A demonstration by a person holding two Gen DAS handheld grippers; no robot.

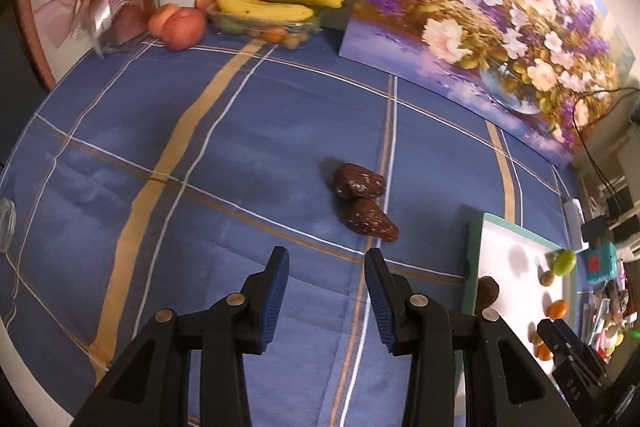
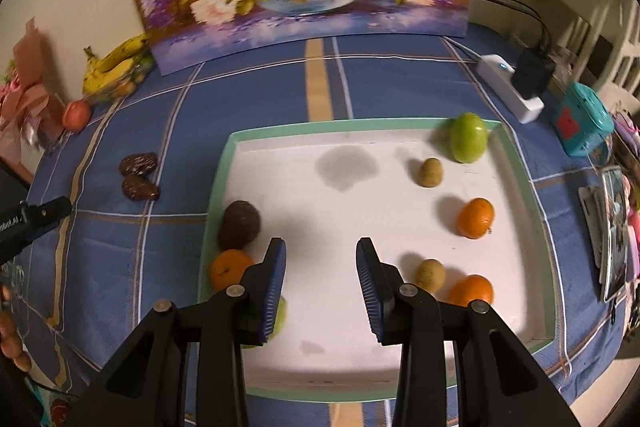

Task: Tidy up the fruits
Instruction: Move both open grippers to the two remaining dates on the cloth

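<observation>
The left tongs [image 1: 326,267] are wide open and hold nothing. Two brown dates [image 1: 364,199] lie touching on the blue worktop [image 1: 200,147], just ahead of them. The right tongs [image 2: 320,259] are wide open too, empty, above the white tray [image 2: 224,155]. Oranges [image 2: 475,218] and a green fruit [image 2: 467,137] sit in it.

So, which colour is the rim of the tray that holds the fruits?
Pale green, around a white inside. The tray shows best in the right wrist view.
</observation>
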